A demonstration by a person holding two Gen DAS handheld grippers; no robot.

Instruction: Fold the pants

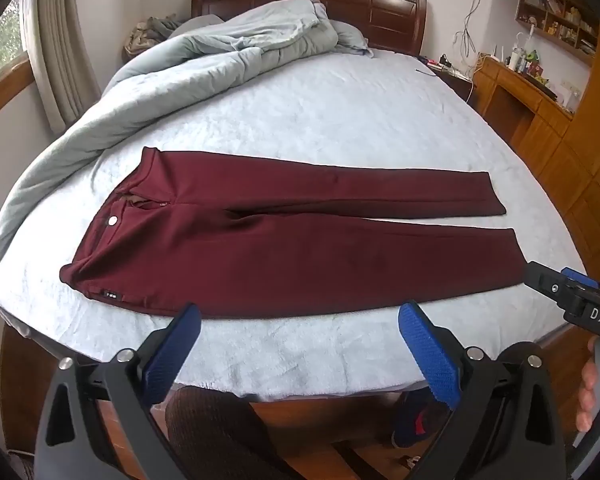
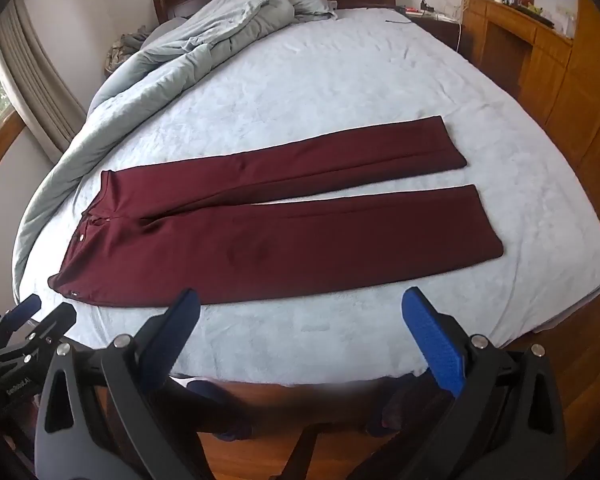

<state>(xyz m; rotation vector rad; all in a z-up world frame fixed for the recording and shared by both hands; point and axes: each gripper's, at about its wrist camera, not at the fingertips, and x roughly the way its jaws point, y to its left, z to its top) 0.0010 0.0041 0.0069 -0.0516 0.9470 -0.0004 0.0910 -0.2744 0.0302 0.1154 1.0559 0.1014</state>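
Left gripper (image 1: 299,334) spread; maroon pants (image 1: 292,236) flat on pale-blue bed (image 1: 340,120).

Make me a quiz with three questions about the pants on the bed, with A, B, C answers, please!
1. Where does the waist of the pants lie in both views?
A. At the left
B. At the right
C. Hanging off the bed

2. What colour are the pants?
A. Green
B. Dark red
C. Yellow

3. What are the left gripper and right gripper doing?
A. Both pinch a pant leg
B. One holds the blanket
C. Both are open and hold nothing

Answers:
1. A, the button and waist sit at the left end, with the leg ends at the right.
2. B, the cloth is dark red against the pale blue bed.
3. C, the blue fingers stand wide apart at the near edge of the bed, apart from the pants, which lie flat and unfolded.
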